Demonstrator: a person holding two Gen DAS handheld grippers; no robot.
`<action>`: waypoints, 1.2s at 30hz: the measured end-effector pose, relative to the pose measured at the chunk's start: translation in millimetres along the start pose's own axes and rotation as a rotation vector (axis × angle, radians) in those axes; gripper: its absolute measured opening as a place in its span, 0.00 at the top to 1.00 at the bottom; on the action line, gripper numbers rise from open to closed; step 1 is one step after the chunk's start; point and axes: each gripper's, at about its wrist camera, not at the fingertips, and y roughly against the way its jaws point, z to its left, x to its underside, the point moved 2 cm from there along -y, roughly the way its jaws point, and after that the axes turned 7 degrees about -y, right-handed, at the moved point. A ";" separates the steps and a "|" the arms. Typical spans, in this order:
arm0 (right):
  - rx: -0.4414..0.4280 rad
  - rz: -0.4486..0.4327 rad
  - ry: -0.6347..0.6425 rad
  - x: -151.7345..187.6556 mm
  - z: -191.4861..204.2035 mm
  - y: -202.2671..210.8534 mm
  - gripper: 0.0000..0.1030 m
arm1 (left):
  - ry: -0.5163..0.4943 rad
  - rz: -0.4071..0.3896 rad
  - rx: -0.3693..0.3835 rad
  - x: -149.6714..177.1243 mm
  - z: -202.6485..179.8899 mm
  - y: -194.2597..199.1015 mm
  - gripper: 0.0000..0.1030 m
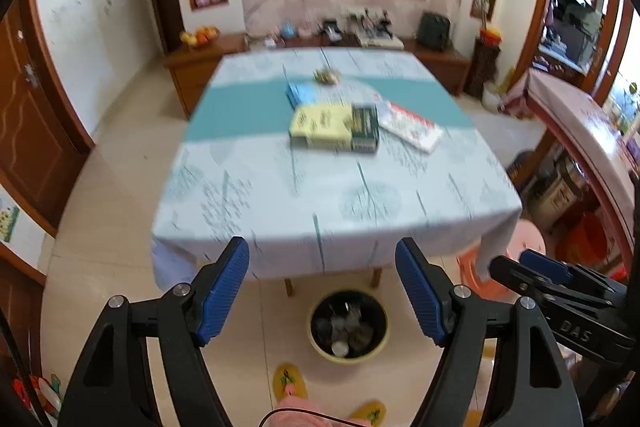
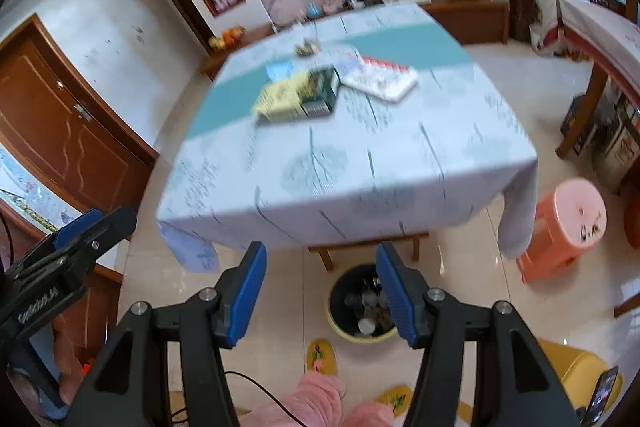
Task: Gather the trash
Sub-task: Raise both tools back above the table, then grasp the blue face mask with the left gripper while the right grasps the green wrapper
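A small clump of trash [image 1: 326, 75] lies far back on the clothed table [image 1: 280, 203]; it also shows in the right wrist view [image 2: 306, 47]. A yellow bin [image 1: 349, 325] holding several items stands on the floor under the table's near edge, also in the right wrist view [image 2: 362, 305]. My left gripper [image 1: 322, 291] is open and empty, held before the table's front edge above the bin. My right gripper [image 2: 320, 293] is open and empty too, beside the left one. Both views are blurred.
On the table lie a yellow-and-green box [image 1: 334, 127], a blue packet [image 1: 301, 94] and a red-and-white booklet [image 1: 410, 126]. A pink stool [image 2: 568, 227] stands right of the table. A sideboard [image 1: 208, 61] lines the far wall. My slippered feet [image 1: 290, 383] are below.
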 end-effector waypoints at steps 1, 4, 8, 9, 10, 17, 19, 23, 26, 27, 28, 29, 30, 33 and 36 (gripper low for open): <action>-0.008 -0.012 0.007 -3.8 2.2 4.0 0.44 | 0.004 -0.018 -0.010 -5.9 1.6 6.9 0.27; -0.032 -0.054 0.040 -20.1 11.8 16.1 0.44 | 0.015 -0.056 -0.030 -23.2 5.7 20.4 0.26; -0.051 -0.097 0.074 -44.3 22.0 22.1 0.44 | 0.019 -0.094 -0.037 -48.4 9.6 30.4 0.25; -0.056 -0.105 0.080 -50.6 24.2 22.1 0.44 | 0.017 -0.102 -0.036 -57.1 11.4 30.9 0.24; -0.059 -0.114 0.085 -56.6 26.3 21.9 0.44 | 0.016 -0.106 -0.035 -63.4 12.8 29.8 0.24; -0.059 -0.165 0.129 -117.3 52.2 -0.4 0.44 | 0.012 -0.138 -0.037 -124.2 38.2 -0.4 0.22; -0.055 -0.175 0.136 -134.9 59.9 -10.0 0.44 | 0.013 -0.141 -0.027 -146.6 52.3 -22.1 0.22; -0.020 -0.205 0.160 -183.6 84.5 -43.9 0.44 | 0.014 -0.128 0.012 -188.1 80.5 -74.9 0.22; 0.011 -0.203 0.163 -215.4 100.1 -76.2 0.44 | 0.025 -0.070 0.060 -221.4 104.9 -133.0 0.22; 0.021 -0.196 0.167 -226.8 105.5 -91.2 0.44 | 0.031 -0.053 0.076 -229.2 111.2 -150.2 0.22; 0.037 -0.181 0.175 -239.5 111.2 -110.2 0.44 | 0.039 -0.030 0.097 -237.6 119.3 -171.9 0.22; 0.052 -0.159 0.186 -251.2 116.1 -130.9 0.44 | 0.042 -0.008 0.116 -244.3 124.9 -190.6 0.22; 0.066 -0.138 0.195 -261.2 120.0 -149.7 0.45 | 0.049 0.030 0.138 -252.5 131.7 -218.1 0.22; 0.075 -0.074 0.199 -284.4 123.7 -199.5 0.48 | 0.046 0.105 0.187 -262.8 136.8 -277.3 0.22; 0.075 -0.006 0.194 -303.4 121.2 -248.4 0.49 | 0.035 0.191 0.221 -263.5 136.3 -339.5 0.22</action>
